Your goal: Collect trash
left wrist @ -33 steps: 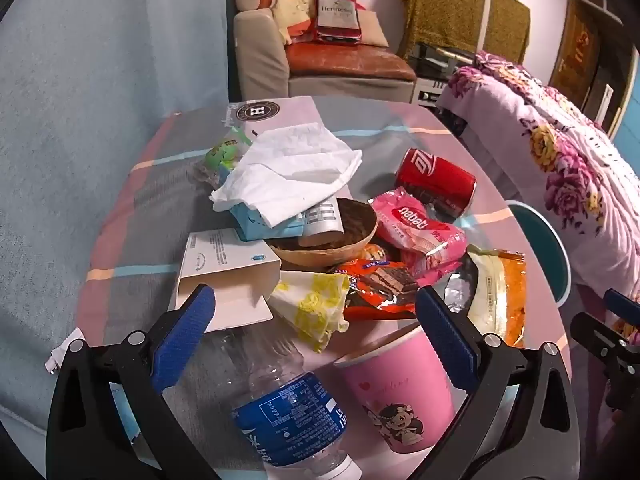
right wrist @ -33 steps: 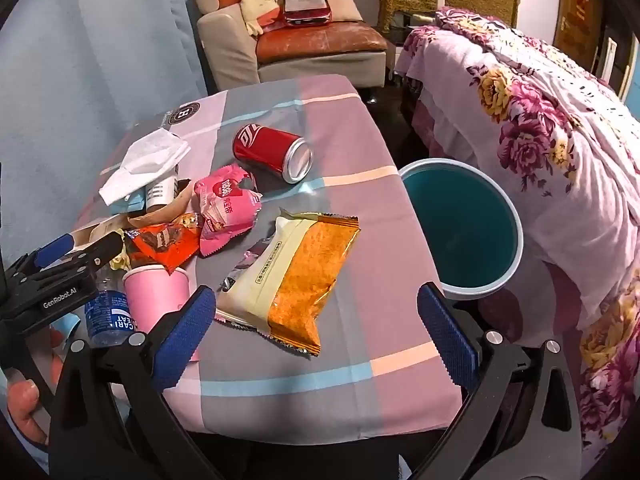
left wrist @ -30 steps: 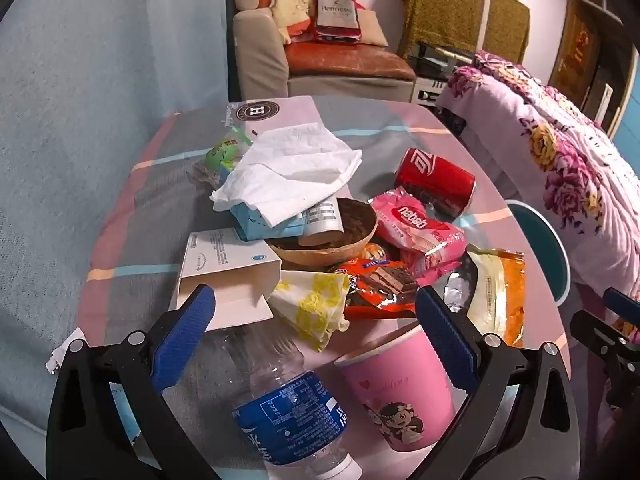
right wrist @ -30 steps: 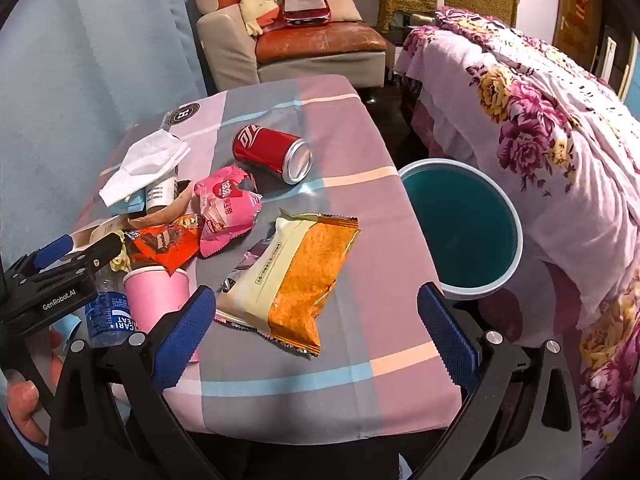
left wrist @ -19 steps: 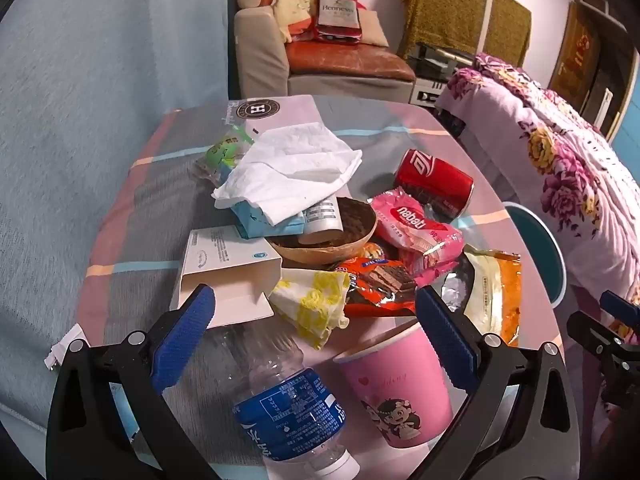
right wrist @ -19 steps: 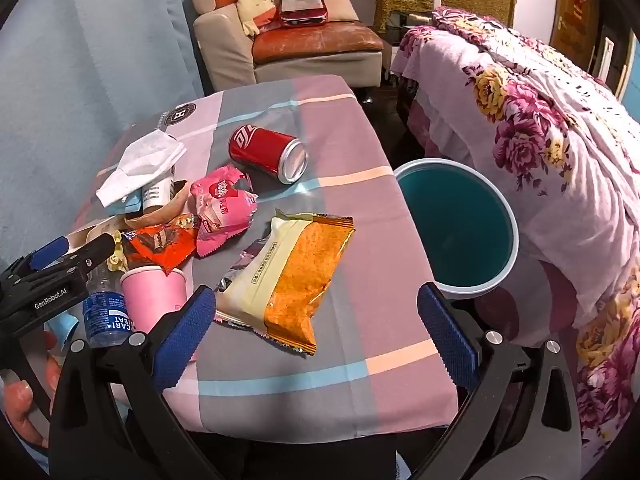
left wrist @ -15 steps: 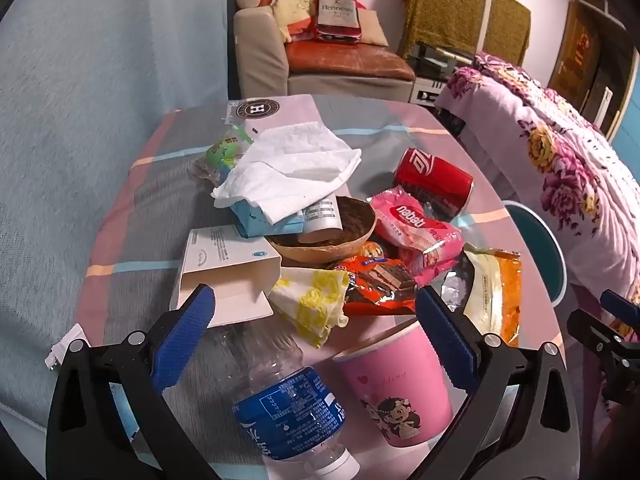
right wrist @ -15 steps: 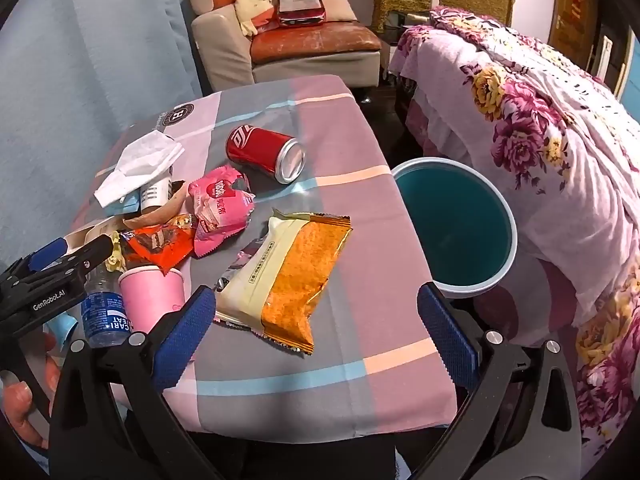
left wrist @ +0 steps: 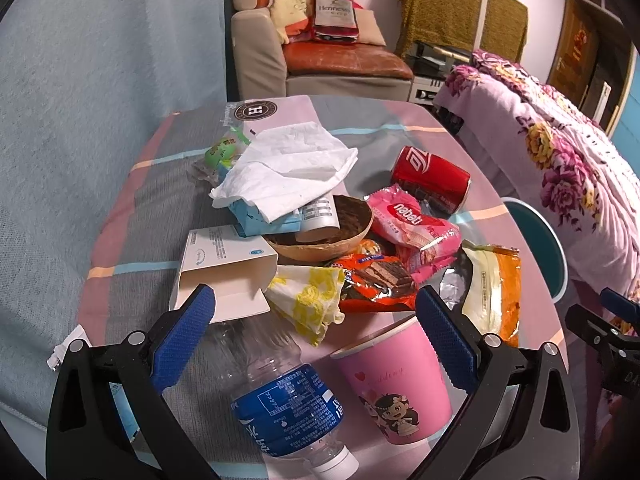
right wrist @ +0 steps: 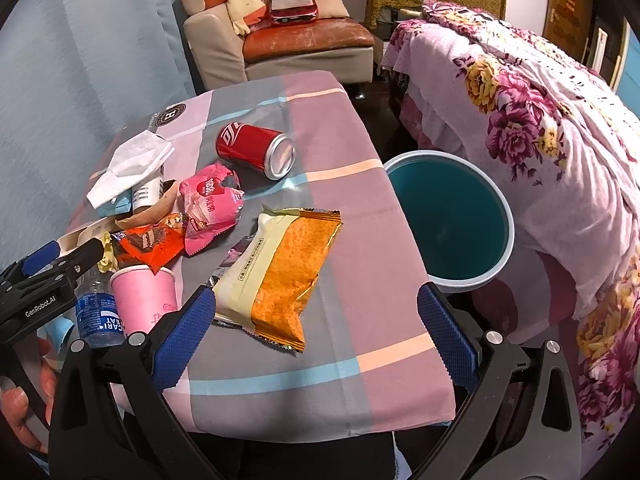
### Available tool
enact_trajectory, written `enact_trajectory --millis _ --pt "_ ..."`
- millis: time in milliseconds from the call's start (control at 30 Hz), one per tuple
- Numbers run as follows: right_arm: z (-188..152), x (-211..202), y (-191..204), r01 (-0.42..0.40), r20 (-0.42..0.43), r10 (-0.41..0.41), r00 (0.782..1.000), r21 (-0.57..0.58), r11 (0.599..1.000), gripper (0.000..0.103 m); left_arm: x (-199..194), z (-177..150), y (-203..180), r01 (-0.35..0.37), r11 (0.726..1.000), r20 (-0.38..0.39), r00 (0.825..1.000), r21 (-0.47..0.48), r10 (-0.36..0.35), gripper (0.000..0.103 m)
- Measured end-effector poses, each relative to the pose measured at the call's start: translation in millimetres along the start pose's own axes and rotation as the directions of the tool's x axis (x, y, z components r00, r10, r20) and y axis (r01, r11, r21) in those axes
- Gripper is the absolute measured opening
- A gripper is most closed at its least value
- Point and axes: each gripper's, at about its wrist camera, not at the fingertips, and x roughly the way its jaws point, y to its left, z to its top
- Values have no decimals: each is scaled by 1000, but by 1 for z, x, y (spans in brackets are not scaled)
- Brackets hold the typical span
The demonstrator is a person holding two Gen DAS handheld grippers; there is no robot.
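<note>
Hovering wide open, empty: left tool (left wrist: 314,326) over pink cup (left wrist: 394,380), right tool (right wrist: 316,320) over orange packet (right wrist: 288,272).

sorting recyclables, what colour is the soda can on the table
Red with a silver end, lying on its side; clearest in the right wrist view.

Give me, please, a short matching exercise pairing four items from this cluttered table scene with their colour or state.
Things:
1. soda can
2. paper cup
3. bin
4. water bottle

States:
A. standing upright, pink
B. beside the table, teal inside
C. lying on its side, red
D. lying down, blue label

Pairs: 1-C, 2-A, 3-B, 4-D
</note>
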Motion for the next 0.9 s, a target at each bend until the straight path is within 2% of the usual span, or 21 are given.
enact_trajectory --millis 900 --pt "-2 3 -3 2 -15 -1 1000 12 1000 97 0 -6 -8 -4 1000 0 1000 9 4 100"
